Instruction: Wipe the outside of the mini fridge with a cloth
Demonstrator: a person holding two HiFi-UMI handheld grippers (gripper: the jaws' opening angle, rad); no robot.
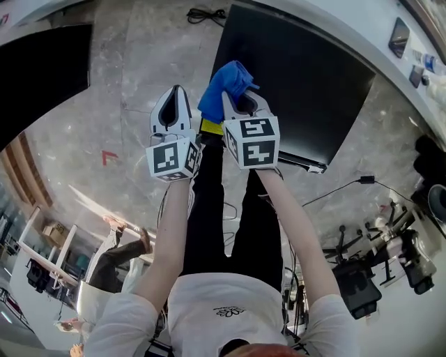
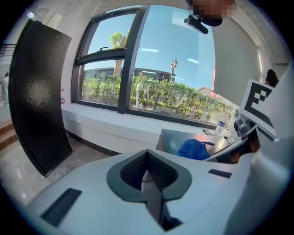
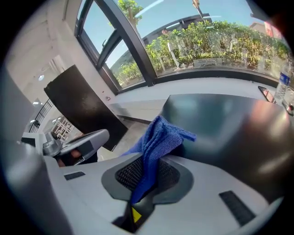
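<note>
The mini fridge (image 1: 300,84) is a black box standing on the marble floor, upper right in the head view; its dark top fills the right of the right gripper view (image 3: 220,124). My right gripper (image 1: 244,103) is shut on a blue cloth (image 1: 224,84), which sticks out bunched past the jaws (image 3: 156,142) and hangs by the fridge's left edge. Apart from the fridge, my left gripper (image 1: 172,104) is held close beside the right one, shut with nothing between its pads (image 2: 148,172). The left gripper view shows the cloth (image 2: 193,149) against the fridge (image 2: 177,137).
A second tall black panel (image 1: 42,70) stands to the left (image 2: 39,96). A white sill runs under the big window, with a water bottle (image 2: 219,126) and a phone (image 1: 399,36) on it. A cable (image 1: 205,14) lies behind the fridge. Office chairs (image 1: 355,279) crowd the right.
</note>
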